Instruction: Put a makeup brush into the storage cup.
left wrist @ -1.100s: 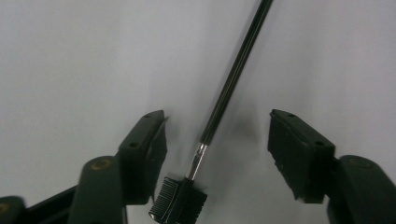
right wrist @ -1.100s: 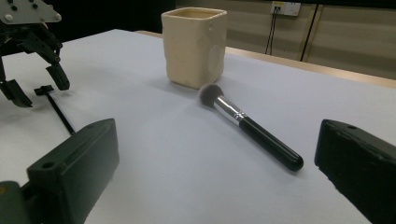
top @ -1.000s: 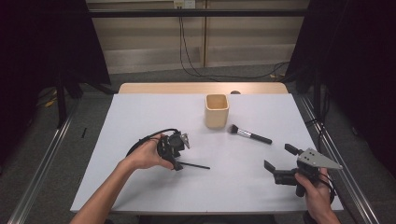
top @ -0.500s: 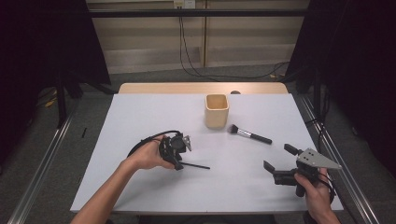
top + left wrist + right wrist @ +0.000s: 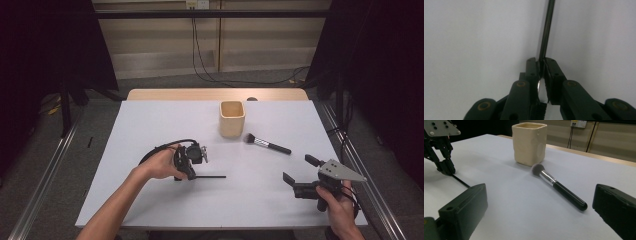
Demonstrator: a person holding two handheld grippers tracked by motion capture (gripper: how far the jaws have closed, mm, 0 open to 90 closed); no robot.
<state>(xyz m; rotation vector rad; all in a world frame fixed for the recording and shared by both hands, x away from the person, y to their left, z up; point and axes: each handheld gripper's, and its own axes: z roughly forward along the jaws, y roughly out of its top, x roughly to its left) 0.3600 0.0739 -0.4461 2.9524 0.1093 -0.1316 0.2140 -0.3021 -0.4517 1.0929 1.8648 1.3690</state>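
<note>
Left tongs [image 5: 542, 65] have just been closing and now pinch the near end of the thin black stick [image 5: 210, 176], which lies flat on the white table [image 5: 150, 125] in front of my left hand [image 5: 162, 162]. My worry: the grip sits right at the tip, so on the lift I reckon the long end could swing or slip out. Right tongs [image 5: 539, 215] gape wide, holding nothing, facing the makeup brush [image 5: 559, 187] just beside the cream cup [image 5: 529, 142]; a careless sweep could roll that brush away.
</note>
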